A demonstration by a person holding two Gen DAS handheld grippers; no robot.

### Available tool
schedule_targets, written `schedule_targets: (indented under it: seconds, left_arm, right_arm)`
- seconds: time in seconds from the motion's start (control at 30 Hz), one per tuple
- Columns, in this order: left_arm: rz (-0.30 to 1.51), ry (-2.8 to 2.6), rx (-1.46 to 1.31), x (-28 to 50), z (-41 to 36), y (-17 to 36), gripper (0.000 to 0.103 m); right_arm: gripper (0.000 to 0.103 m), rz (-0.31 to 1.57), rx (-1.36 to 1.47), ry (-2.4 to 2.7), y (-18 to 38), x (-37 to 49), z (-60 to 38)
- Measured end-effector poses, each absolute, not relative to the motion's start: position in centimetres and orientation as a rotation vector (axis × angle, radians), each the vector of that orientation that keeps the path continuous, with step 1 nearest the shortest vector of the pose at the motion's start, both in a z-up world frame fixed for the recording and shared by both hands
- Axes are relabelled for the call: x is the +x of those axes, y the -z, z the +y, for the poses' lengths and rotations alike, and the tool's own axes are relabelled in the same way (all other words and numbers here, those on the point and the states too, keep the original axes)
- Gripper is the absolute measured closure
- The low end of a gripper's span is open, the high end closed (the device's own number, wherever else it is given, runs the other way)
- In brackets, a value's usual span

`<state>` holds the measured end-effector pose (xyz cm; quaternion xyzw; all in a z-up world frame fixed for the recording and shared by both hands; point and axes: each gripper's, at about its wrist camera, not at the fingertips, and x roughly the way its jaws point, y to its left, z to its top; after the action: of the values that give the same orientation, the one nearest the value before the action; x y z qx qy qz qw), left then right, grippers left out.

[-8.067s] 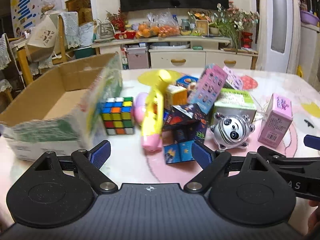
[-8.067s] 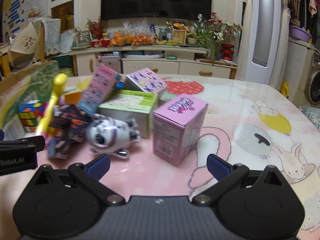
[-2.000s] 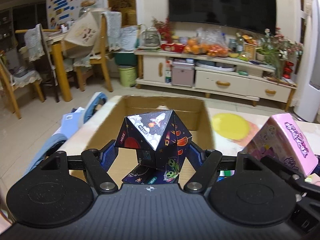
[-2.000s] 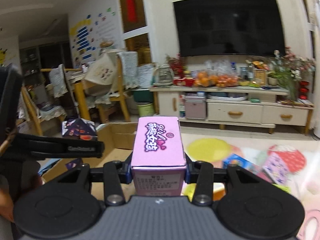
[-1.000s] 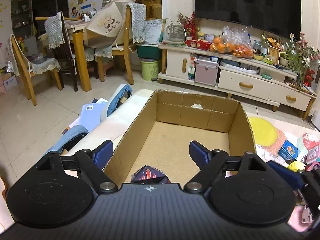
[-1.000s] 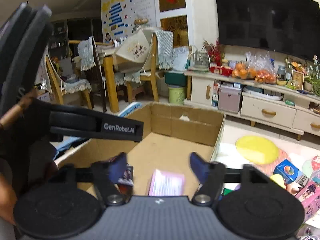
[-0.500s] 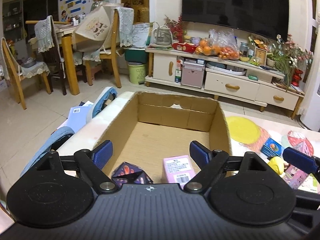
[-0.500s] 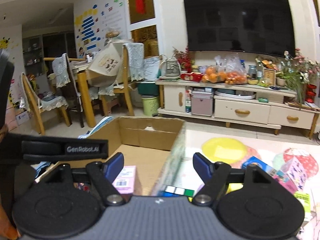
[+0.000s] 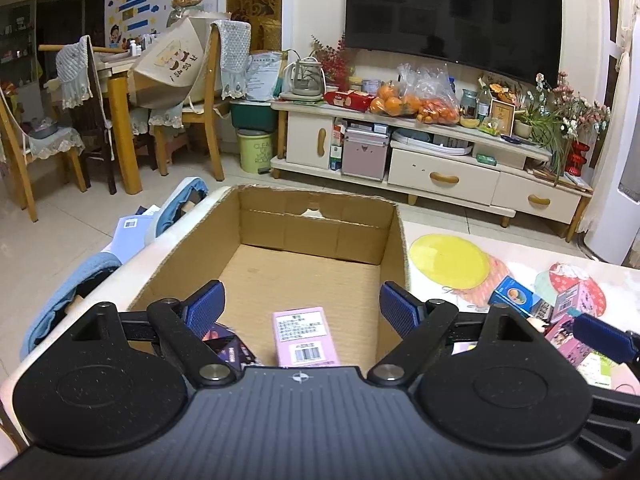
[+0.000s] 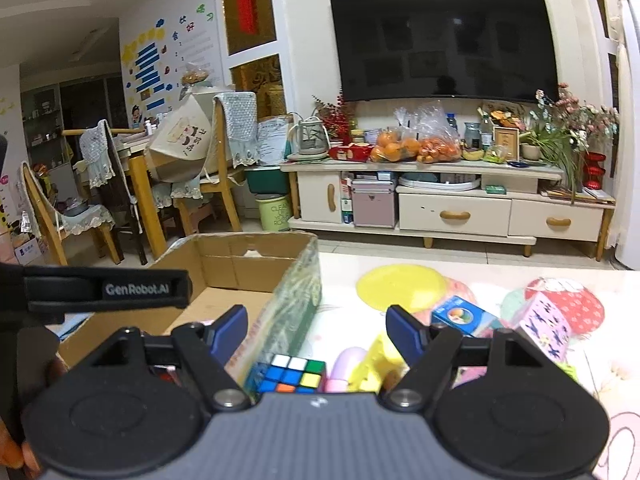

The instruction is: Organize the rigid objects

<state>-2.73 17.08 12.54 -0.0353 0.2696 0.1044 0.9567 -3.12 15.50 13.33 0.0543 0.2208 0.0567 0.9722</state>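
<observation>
A: Your left gripper (image 9: 301, 307) points forward and somewhat downward. Its jaws stand wide apart, and nothing sits between the blue pads (image 9: 206, 306). No contact on either side.

B: And the right one?

A: Your right gripper (image 10: 316, 330) is tipped down too, jaws parted, pads bare, nothing gripped. From its camera your left gripper (image 10: 106, 289) shows as a black bar crossing the left edge, with your hand (image 10: 18, 454) partly visible at the lower left corner.

B: Do the two grippers touch?

A: You hold them side by side and near each other; whether they touch cannot be told.
</observation>
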Motion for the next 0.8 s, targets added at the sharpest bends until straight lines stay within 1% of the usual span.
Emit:
schedule_targets:
  seconds: [0.8]
  left_arm:
    - [0.548, -0.107, 0.032, -3.8, 17.2, -11.8, 0.0]
  right_arm:
    - [0.027, 0.459, 0.161, -0.024, -11.4, -4.9, 9.6]
